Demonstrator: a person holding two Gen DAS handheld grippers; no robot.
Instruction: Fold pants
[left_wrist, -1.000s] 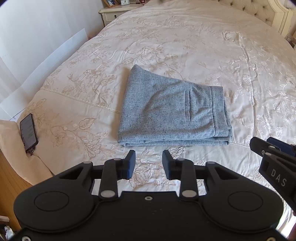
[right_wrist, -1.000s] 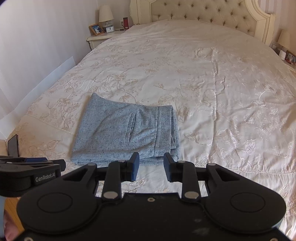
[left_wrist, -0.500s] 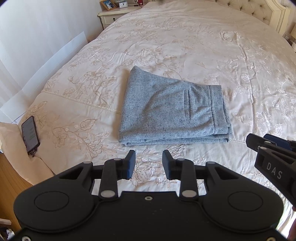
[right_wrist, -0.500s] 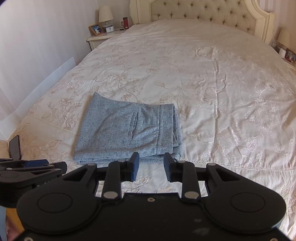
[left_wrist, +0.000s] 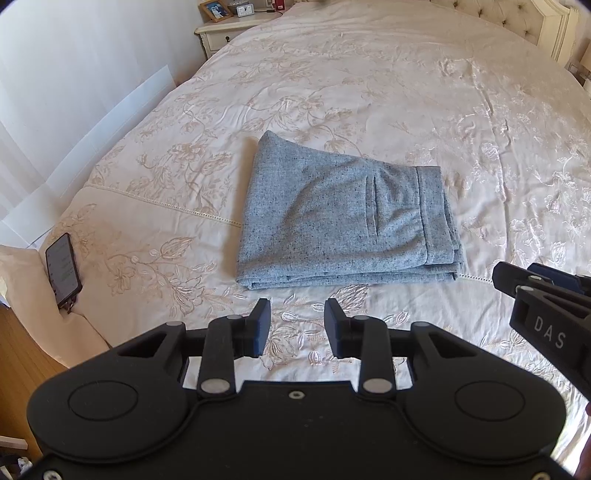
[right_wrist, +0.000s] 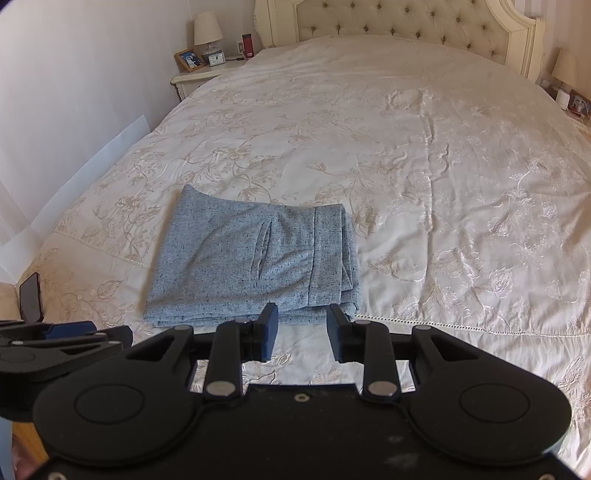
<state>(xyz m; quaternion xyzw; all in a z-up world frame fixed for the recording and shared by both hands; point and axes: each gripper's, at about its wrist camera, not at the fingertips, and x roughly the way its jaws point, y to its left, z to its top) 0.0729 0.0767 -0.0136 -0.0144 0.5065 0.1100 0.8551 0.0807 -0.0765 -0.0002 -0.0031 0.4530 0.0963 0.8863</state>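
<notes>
Left wrist view: folded pants (left_wrist: 343, 218) lie beyond open, empty jaws.

The left gripper (left_wrist: 296, 325) points steeply down, its two blue-padded fingers (left_wrist: 261, 328) parted with a clear gap and nothing between them. The right gripper (right_wrist: 302, 332) is angled down much the same, its fingers (right_wrist: 270, 330) also apart and empty. The two sit side by side at about the same level: the right gripper's fingers show at the right edge of the left wrist view, and the left gripper's tips show at the lower left of the right wrist view. Neither touches anything.
</notes>
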